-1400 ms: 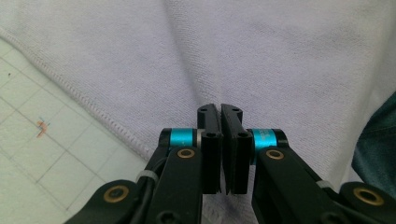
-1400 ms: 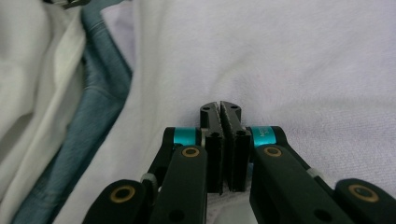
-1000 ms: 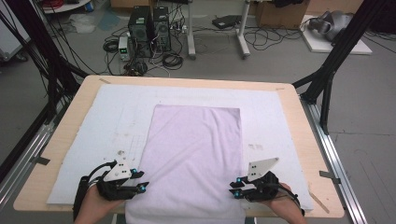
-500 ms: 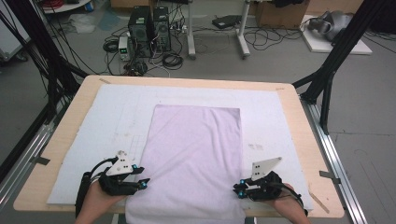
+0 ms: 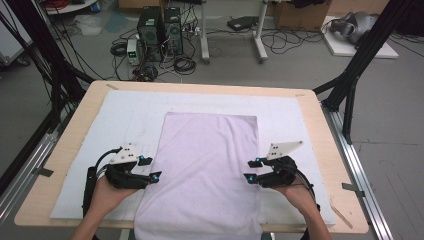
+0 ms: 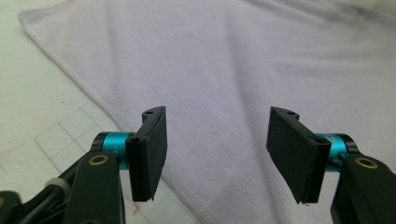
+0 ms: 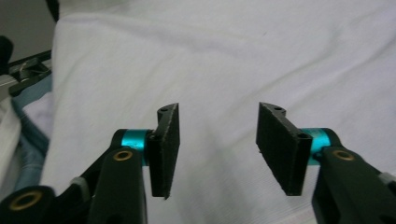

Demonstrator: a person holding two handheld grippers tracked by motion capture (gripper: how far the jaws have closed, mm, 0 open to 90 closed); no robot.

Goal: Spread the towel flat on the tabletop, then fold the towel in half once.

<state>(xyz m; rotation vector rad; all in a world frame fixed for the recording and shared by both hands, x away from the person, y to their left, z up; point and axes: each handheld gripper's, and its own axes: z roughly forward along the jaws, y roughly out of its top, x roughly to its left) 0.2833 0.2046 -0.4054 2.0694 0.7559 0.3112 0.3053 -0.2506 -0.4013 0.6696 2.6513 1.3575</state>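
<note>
A lavender towel (image 5: 210, 170) lies flat on the white mat (image 5: 130, 110), its near end hanging over the table's front edge. My left gripper (image 5: 151, 168) hovers at the towel's left hem. Its jaws have just been opening and stand apart with nothing between them. In the left gripper view the left gripper (image 6: 217, 154) is over the towel (image 6: 233, 60), just inside the stitched hem. My right gripper (image 5: 251, 170) hovers at the towel's right edge; its jaws have also just been opening and are empty. In the right gripper view the right gripper (image 7: 217, 149) is over the towel (image 7: 224, 56).
The wooden table (image 5: 75, 135) borders the mat on all sides, with metal rails (image 5: 360, 165) along both flanks. Black frame posts (image 5: 350, 85) rise at the back corners. Computer towers (image 5: 160, 30) and cables sit on the floor beyond the far edge.
Both grippers have moved away from the front edge, farther up the towel's sides, and their jaws have spread wider. The towel lies as before.
</note>
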